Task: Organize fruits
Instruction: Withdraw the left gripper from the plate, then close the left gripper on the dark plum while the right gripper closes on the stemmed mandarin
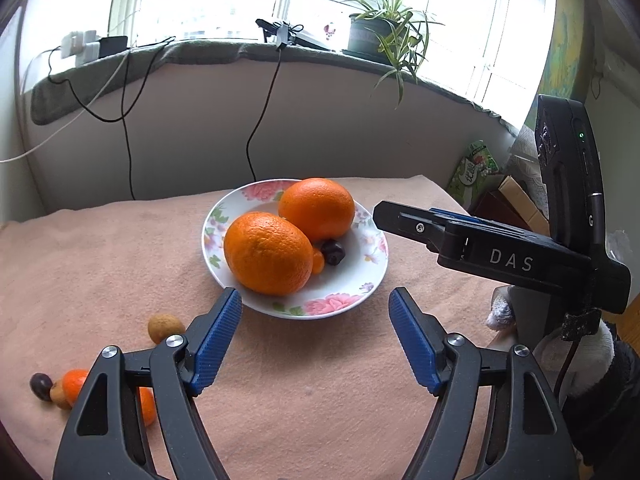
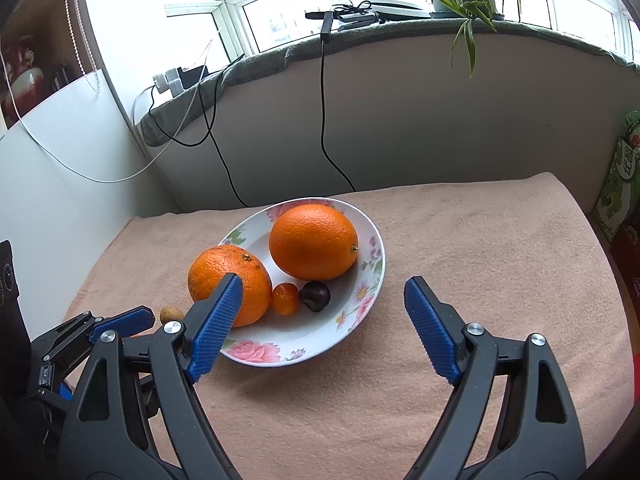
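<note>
While both grippers hang empty above the near side of the counter, the stock stands as follows.

Carrier: counter draped in a peach-pink terry cloth (image 1: 320, 380), with its far edge against the wall under the window sill.

Collecting vessel: round white china plate with a pink floral rim (image 1: 332, 304), set near the middle of the counter, toward the far edge.

Stowed, item one: large round orange with pebbled skin (image 1: 268, 252), lying at the plate's left rim.

Stowed, item two: second large orange of like kind (image 1: 318, 208), at the plate's far side, touching or nearly touching the first.

Stowed, item three: small oval orange kumquat (image 2: 285, 299), beside the first orange.

Stowed, item four: dark glossy cherry-like fruit (image 2: 315, 296), just beside the kumquat.

Outstanding, item one: small tan round longan-like fruit (image 1: 165, 327), on the cloth left of the plate.

Outstanding, cluster: small dark fruit (image 1: 41, 387), small tan fruit (image 1: 59, 394) and small orange mandarin-like fruit (image 1: 76, 384), huddled near the counter's near left corner, partly hidden behind the left tool; whether another orange piece lies behind it cannot be told.

Left gripper (image 1: 316, 300): blue ribbed fingers spread wide, nothing between them, poised before the plate's near rim.

Right gripper (image 2: 322, 292): blue ribbed fingers likewise spread wide, holding nothing, facing the plate from the near right.

Progress, as judged: four pieces are plated and at least four are left on the cloth, so about half done.
</note>
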`<action>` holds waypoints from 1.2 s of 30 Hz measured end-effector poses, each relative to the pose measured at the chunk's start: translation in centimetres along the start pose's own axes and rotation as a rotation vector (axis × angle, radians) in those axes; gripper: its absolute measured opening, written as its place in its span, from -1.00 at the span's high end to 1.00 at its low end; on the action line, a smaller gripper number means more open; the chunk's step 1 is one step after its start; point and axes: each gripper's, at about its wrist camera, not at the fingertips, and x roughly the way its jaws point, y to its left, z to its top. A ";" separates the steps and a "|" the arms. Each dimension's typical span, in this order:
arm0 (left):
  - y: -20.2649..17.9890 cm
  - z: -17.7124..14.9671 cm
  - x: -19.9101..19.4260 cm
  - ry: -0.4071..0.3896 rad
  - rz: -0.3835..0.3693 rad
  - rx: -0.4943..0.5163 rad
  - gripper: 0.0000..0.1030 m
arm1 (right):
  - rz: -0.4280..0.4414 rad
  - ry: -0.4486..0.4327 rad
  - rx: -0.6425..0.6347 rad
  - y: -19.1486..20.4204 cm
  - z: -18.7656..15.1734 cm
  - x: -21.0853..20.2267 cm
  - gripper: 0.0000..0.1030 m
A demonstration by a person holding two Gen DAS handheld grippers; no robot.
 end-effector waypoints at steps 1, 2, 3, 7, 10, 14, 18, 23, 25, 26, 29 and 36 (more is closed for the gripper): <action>0.3 0.0 -0.2 -0.003 0.003 -0.004 -0.48 | 0.002 -0.002 -0.003 0.2 -0.1 -0.1 -0.66; 0.5 -0.2 -0.5 -0.006 0.007 -0.008 -0.48 | 0.003 0.000 -0.009 0.4 -0.1 -0.1 -0.66; 0.7 -0.3 -0.7 -0.008 0.009 -0.012 -0.48 | 0.002 0.002 -0.013 0.7 -0.2 -0.2 -0.66; 2.1 -0.9 -1.7 -0.014 0.024 -0.031 -0.48 | 0.012 0.019 -0.030 1.7 -0.5 -0.3 -0.66; 3.4 -1.1 -2.3 -0.019 0.045 -0.051 -0.48 | 0.028 0.025 -0.046 2.6 -0.8 -0.4 -0.66; 5.3 -1.8 -3.4 -0.027 0.078 -0.083 -0.48 | 0.055 0.040 -0.065 3.9 -1.2 -0.4 -0.66; 7.8 -2.5 -4.6 -0.033 0.119 -0.124 -0.48 | 0.083 0.050 -0.088 5.1 -1.6 -0.3 -0.66; 11.0 -3.7 -6.3 -0.041 0.181 -0.173 -0.48 | 0.112 0.069 -0.119 6.7 -2.2 -0.1 -0.66; 12.4 -4.2 -7.0 -0.044 0.206 -0.194 -0.48 | 0.123 0.074 -0.132 7.4 -2.4 -0.1 -0.66; 13.0 -4.5 -7.3 -0.045 0.217 -0.206 -0.48 | 0.131 0.076 -0.140 7.7 -2.5 -0.1 -0.66; 14.9 -5.4 -8.2 -0.042 0.244 -0.244 -0.48 | 0.151 0.086 -0.169 8.9 -2.9 0.1 -0.66; 17.5 -7.2 -9.4 -0.033 0.278 -0.300 -0.48 | 0.202 0.122 -0.245 12.2 -4.2 1.3 -0.66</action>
